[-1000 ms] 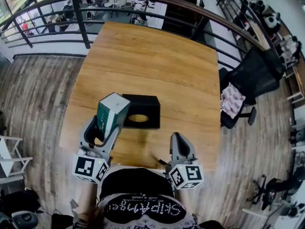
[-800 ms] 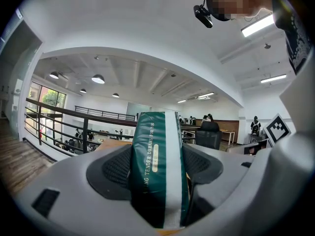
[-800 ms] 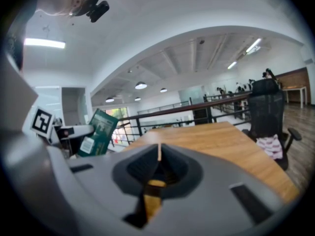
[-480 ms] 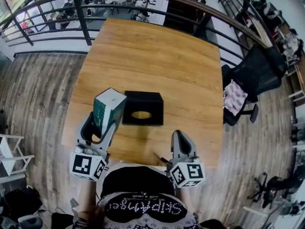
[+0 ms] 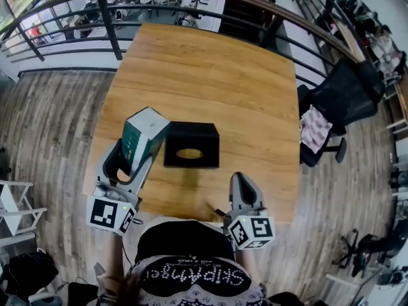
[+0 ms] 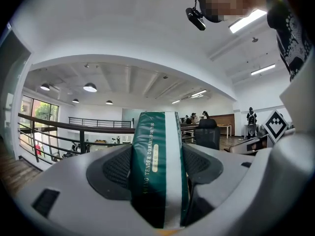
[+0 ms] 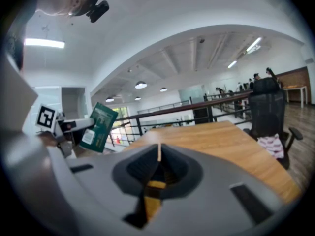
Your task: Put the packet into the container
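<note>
**Green packet in the left tongs, beside the container**

The left tongs [image 6: 157, 181] pinch a green and white packet [image 5: 145, 136] by its lower part, one jaw on each flat side. The packet is lifted up and tilted, and it is at the left edge of the black container [image 5: 191, 134], not inside it. The container stands on the wooden bench [image 5: 204, 75] and has an oval hole in its top. The right tongs [image 7: 158, 154] are pressed together with nothing between them, nearer to the person than the container and to its right.
</note>
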### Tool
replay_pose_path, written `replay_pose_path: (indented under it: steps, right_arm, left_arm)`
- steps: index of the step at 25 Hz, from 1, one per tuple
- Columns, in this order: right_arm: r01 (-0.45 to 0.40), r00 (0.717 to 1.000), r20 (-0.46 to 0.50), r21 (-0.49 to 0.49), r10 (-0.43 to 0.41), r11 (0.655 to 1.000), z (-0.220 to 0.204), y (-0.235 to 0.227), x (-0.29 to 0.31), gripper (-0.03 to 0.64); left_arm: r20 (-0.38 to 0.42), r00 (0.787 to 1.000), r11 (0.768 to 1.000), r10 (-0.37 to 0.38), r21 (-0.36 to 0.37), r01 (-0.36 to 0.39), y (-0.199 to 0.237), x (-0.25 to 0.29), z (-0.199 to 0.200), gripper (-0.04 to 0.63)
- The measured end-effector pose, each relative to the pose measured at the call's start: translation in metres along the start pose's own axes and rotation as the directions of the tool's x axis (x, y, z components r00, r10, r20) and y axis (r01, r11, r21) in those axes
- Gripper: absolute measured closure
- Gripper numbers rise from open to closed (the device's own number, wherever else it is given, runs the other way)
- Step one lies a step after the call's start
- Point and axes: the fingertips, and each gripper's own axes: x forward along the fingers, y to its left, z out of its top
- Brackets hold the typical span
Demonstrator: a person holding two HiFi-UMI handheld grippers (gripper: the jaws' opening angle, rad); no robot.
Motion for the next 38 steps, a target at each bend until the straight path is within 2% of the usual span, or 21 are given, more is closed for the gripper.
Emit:
replay_pose_path:
  steps: [7,13,21,31,38]
  right_arm:
    - [0.015,1.0,0.0,0.008,-0.015,1.0,0.002,-0.002,-0.004,0.578]
    - [0.031,1.0,0.0,0.016,-0.031,0.999,0.004,-0.009,-0.006,0.577]
    - [0.028,1.0,-0.005,0.016,-0.028,0.999,0.002,-0.001,0.002,0.578]
    - [0.054,0.998,-0.013,0.023,-0.054,0.998,-0.004,-0.002,-0.007,0.578]
    - [0.06,0.998,-0.014,0.039,-0.06,0.997,-0.005,0.002,-0.01,0.578]
  left_arm:
    - [0.004,0.997,0.995,-0.081,0.055,0.081,-0.007,0.017,0.014,0.252]
    - [-0.006,0.982,0.982,-0.188,0.024,0.188,-0.029,0.042,0.011,0.252]
    - [-0.027,0.963,0.963,-0.267,0.028,0.268,-0.038,0.057,0.001,0.252]
    - [-0.081,0.944,0.947,-0.321,-0.017,0.321,-0.055,0.071,-0.023,0.252]
    - [-0.116,0.925,0.928,-0.362,0.047,0.369,-0.062,0.079,-0.035,0.252]
